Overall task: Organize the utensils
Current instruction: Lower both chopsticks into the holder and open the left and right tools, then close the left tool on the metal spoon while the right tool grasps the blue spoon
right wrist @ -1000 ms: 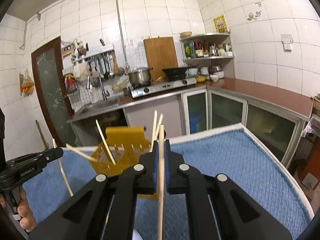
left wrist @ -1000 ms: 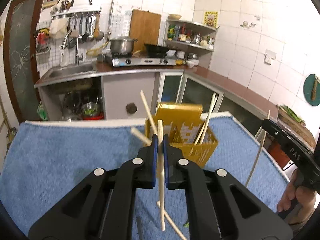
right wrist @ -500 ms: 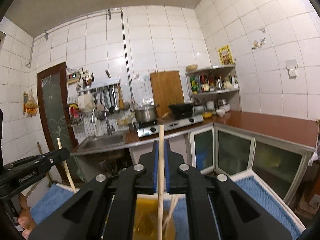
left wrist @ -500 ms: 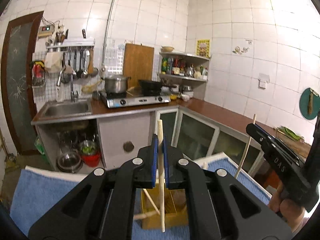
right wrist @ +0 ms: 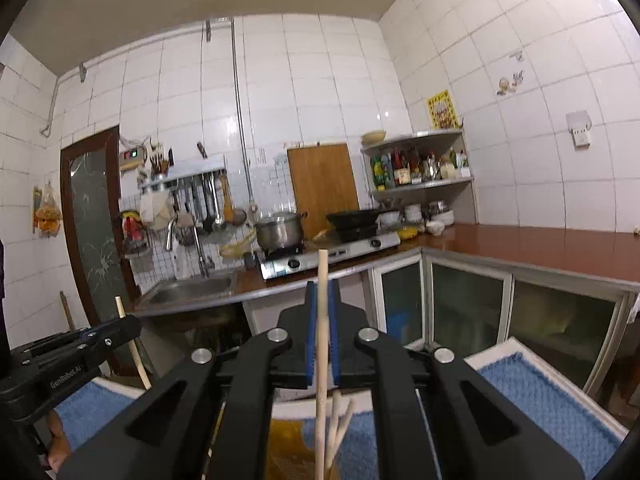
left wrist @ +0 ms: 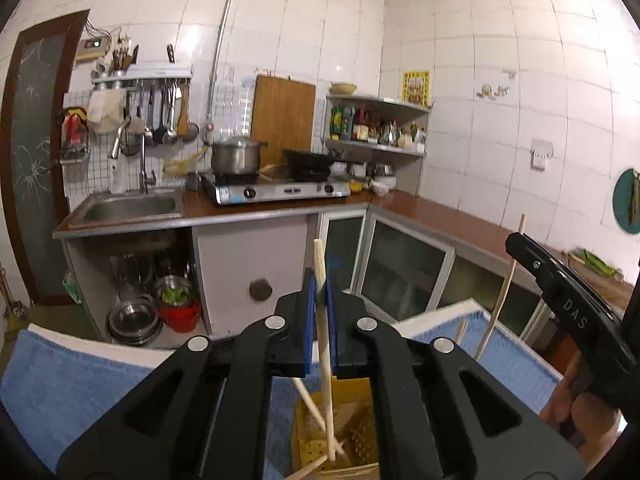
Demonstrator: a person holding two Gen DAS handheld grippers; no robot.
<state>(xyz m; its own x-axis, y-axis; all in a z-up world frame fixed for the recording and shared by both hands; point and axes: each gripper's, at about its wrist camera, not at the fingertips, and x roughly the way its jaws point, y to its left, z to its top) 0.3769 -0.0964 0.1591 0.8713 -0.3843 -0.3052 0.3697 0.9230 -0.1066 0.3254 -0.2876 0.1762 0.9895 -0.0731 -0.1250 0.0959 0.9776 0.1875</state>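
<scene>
My left gripper [left wrist: 319, 288] is shut on a wooden chopstick [left wrist: 326, 364] held upright, its lower end down inside the yellow perforated basket [left wrist: 340, 436] on the blue towel [left wrist: 80, 392]. Other chopsticks [left wrist: 310, 404] lean in the basket. My right gripper [right wrist: 321, 300] is shut on a second wooden chopstick [right wrist: 321, 360], upright above the same basket [right wrist: 288, 448], where two chopsticks [right wrist: 340, 420] stick up. The right gripper also shows in the left wrist view [left wrist: 560, 300] at the right, and the left gripper shows in the right wrist view [right wrist: 68, 356] at the left.
Behind the towel-covered table stand a counter with a sink [left wrist: 128, 208], a gas stove [left wrist: 276, 192] with a pot [left wrist: 236, 156], a cutting board [left wrist: 282, 116] and a corner shelf [left wrist: 376, 124]. Bowls [left wrist: 136, 320] sit under the sink.
Both grippers have risen and tilted up with their chopsticks, so the basket has dropped to the bottom of both views. Both stay shut.
</scene>
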